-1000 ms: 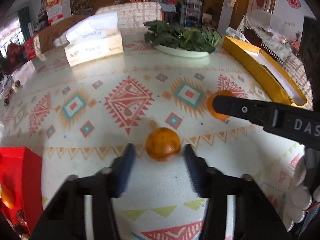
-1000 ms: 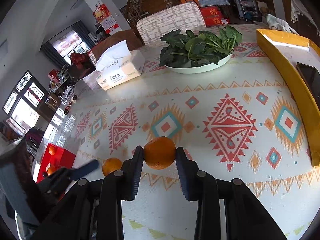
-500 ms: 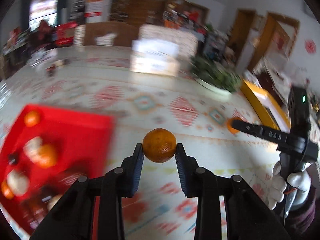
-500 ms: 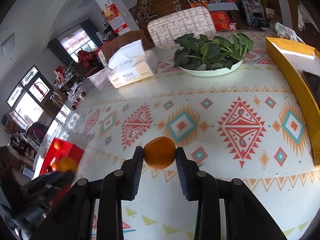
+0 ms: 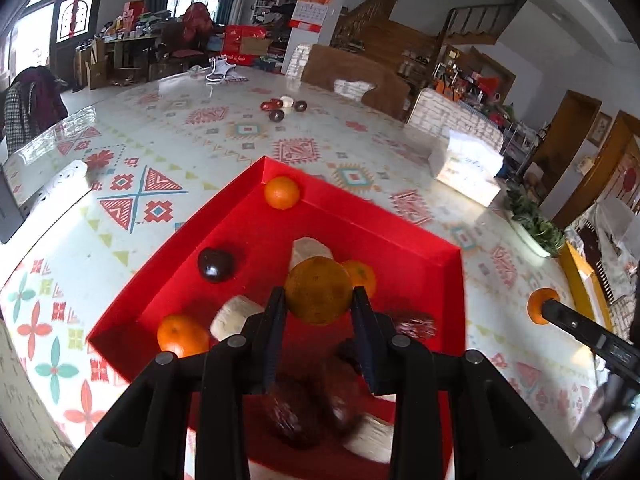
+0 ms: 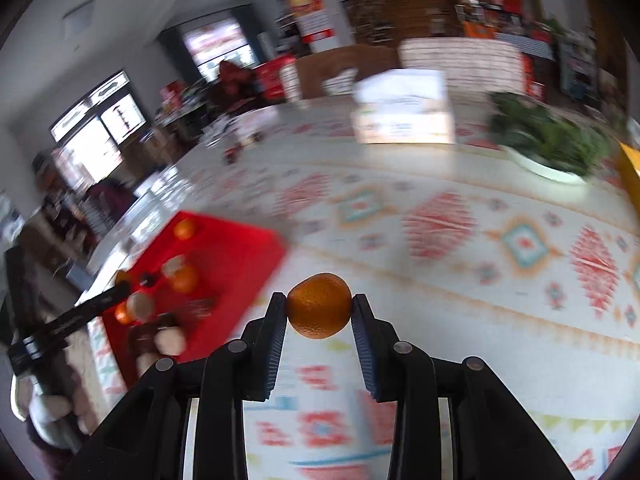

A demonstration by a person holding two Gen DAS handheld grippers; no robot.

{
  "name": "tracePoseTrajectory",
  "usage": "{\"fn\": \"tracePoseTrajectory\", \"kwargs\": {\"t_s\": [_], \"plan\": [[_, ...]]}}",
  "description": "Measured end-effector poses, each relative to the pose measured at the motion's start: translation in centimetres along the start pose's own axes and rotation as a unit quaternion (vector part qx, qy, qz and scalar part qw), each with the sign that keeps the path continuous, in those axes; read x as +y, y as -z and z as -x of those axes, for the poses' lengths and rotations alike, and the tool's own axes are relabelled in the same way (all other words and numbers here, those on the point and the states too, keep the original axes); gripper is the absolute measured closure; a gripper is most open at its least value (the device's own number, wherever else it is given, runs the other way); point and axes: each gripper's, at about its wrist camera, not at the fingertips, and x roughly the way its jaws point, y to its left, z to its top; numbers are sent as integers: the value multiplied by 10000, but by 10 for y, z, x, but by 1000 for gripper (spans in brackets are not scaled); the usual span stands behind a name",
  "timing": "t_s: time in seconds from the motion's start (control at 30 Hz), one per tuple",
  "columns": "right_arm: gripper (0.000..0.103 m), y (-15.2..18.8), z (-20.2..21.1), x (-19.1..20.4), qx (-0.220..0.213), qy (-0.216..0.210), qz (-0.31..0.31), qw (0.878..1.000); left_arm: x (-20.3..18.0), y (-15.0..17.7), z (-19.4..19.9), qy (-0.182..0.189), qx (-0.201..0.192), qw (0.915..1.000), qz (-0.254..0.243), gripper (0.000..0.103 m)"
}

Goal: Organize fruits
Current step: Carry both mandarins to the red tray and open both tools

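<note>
My left gripper is shut on an orange and holds it above the red tray. The tray holds several oranges, dark fruits and pale pieces. My right gripper is shut on a second orange above the patterned tablecloth, to the right of the red tray. The right gripper with its orange also shows at the right of the left wrist view. The left gripper's finger shows over the tray in the right wrist view.
A tissue box and a plate of green leaves stand beyond the tray. A yellow box lies at the far right. A small group of dark fruits sits at the table's far side. A white block lies left.
My left gripper closed on the orange, lifted it and carried it left over the red tray. My right gripper swung left toward the tray with its orange held.
</note>
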Motion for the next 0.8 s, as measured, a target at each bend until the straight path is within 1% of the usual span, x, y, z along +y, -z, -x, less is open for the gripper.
{"fn": "tracePoseTrajectory", "kwargs": {"t_s": [0.13, 0.27, 0.33, 0.4, 0.47, 0.57, 0.63, 0.7, 0.8], "plan": [[67, -2, -25, 50, 246, -246, 326, 9989, 6, -11, -15, -58, 115, 9999, -85, 71], [67, -1, -51, 81, 446, -354, 519, 9970, 11, -19, -28, -123, 165, 9997, -90, 71], [67, -3, -64, 93, 527, -356, 591, 9962, 16, -23, -32, -101, 195, 9998, -18, 66], [67, -5, -77, 101, 602, -341, 626, 9956, 21, -24, -29, -25, 127, 9999, 51, 48], [67, -7, -90, 107, 692, -333, 660, 9949, 23, -24, -22, -8, 12, 10000, 79, 41], [67, -6, -103, 117, 823, -432, 716, 9931, 31, -24, -11, 24, -115, 9998, 180, 40], [65, -4, -110, 124, 906, -502, 744, 9918, 39, -24, -3, 27, -217, 9993, 312, 37], [64, -3, -116, 127, 963, -565, 696, 9913, 46, -23, 6, 14, -344, 9984, 442, 32], [64, -4, -120, 128, 1017, -715, 566, 9906, 53, -22, 16, -3, -454, 9975, 534, 31]]}}
